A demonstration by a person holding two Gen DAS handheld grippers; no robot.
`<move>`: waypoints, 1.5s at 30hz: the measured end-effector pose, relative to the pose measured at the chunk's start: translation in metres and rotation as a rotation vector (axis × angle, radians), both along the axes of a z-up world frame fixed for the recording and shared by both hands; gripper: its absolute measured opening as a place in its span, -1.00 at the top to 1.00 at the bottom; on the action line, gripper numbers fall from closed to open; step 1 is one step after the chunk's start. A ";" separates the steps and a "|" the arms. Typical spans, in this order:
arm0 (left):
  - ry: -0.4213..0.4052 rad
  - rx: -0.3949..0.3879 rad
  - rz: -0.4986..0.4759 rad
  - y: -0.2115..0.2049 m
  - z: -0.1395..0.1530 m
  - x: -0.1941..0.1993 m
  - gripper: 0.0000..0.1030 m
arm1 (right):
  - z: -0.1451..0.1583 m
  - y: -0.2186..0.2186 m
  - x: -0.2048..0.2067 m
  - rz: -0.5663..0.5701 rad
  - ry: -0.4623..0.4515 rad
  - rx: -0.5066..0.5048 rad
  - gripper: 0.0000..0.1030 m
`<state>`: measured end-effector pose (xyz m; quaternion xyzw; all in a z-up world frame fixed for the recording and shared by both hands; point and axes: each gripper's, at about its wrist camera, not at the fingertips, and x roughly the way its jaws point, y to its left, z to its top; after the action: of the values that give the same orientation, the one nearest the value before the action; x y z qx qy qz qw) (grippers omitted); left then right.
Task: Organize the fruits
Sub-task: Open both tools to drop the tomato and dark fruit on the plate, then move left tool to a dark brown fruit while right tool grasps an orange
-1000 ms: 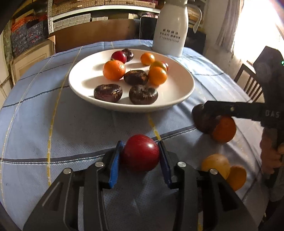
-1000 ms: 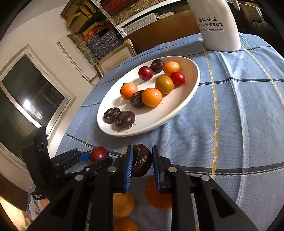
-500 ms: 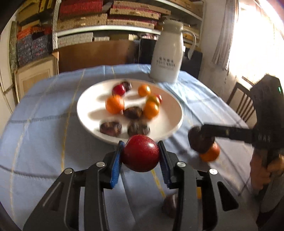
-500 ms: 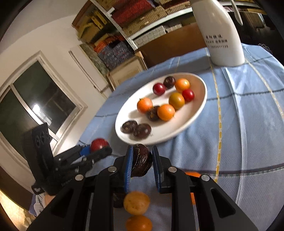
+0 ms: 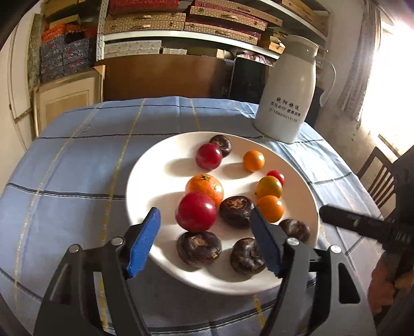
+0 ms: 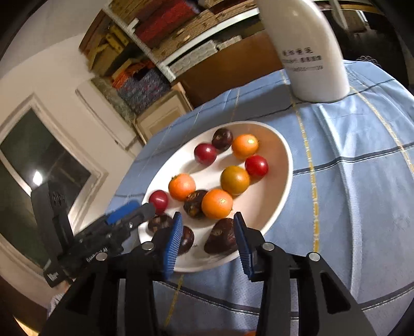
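Note:
A white oval plate point(image 5: 160, 165) point(image 6: 279, 165) on the blue tablecloth holds several red, orange and dark brown fruits. My left gripper point(image 5: 205, 243) is open over the plate's near rim. A red fruit point(image 5: 196, 211) point(image 6: 158, 201) lies free on the plate between its blue pads, against an orange point(image 5: 205, 185). My right gripper point(image 6: 205, 239) is open over the plate's near edge. A dark brown fruit point(image 6: 222, 236) point(image 5: 295, 230) lies on the plate between its pads.
A tall white jug point(image 5: 287, 93) point(image 6: 308, 49) stands on the table behind the plate. A wooden chair point(image 5: 377, 178) stands at the table's right. Shelves with boxes point(image 5: 181, 23) line the wall behind.
Both grippers moved from the table in front of the plate to over the plate. Both opened and let go: the red fruit and the dark brown fruit now lie on the plate.

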<state>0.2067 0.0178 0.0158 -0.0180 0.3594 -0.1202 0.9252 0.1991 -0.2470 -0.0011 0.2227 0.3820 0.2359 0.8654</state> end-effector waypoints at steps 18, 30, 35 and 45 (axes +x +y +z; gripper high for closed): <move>-0.058 -0.018 0.089 0.030 -0.006 -0.085 -0.91 | -0.013 -0.062 -0.049 -0.156 -0.001 0.073 -0.21; 0.002 -0.056 0.099 0.039 -0.023 -0.122 -0.91 | -0.034 -0.050 -0.123 -0.058 -0.004 -0.037 -0.36; 0.052 -0.105 0.141 0.052 -0.030 -0.123 -0.91 | -0.042 -0.049 -0.117 -0.039 0.055 -0.027 -0.35; 0.036 -0.103 0.124 0.049 -0.026 -0.131 -0.91 | -0.045 -0.031 -0.104 -0.014 0.082 -0.077 -0.07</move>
<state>0.0761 0.0664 -0.0106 -0.0899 0.3673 -0.0805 0.9222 0.0946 -0.2782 -0.0462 0.2013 0.4244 0.2058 0.8585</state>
